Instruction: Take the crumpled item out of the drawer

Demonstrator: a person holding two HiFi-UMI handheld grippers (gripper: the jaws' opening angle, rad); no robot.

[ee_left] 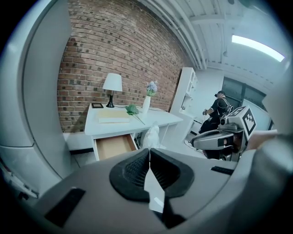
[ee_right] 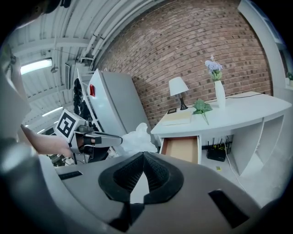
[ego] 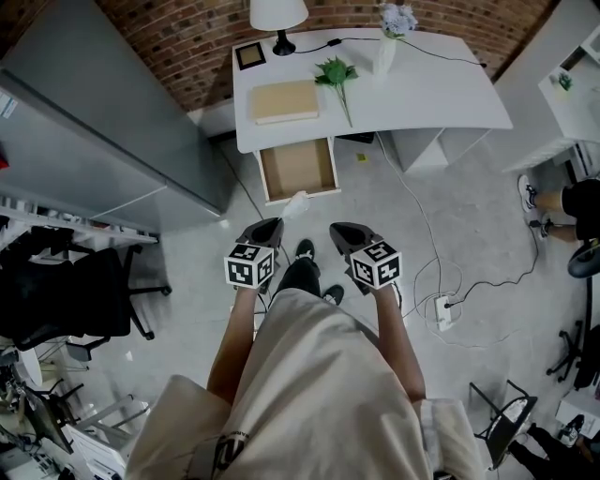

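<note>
The crumpled white item hangs in the air in front of the open drawer, whose wooden bottom looks bare. My left gripper is shut on it; in the left gripper view the crumpled item sticks up out of the closed left gripper. My right gripper is level with the left one and a little to its right, its jaws shut with nothing between them. The right gripper view shows the crumpled item at the tip of the left gripper, beyond my right gripper.
The white desk carries a lamp, a vase, a green sprig, a tan folder and a small frame. A grey cabinet stands left. Cables and a power strip lie on the floor right.
</note>
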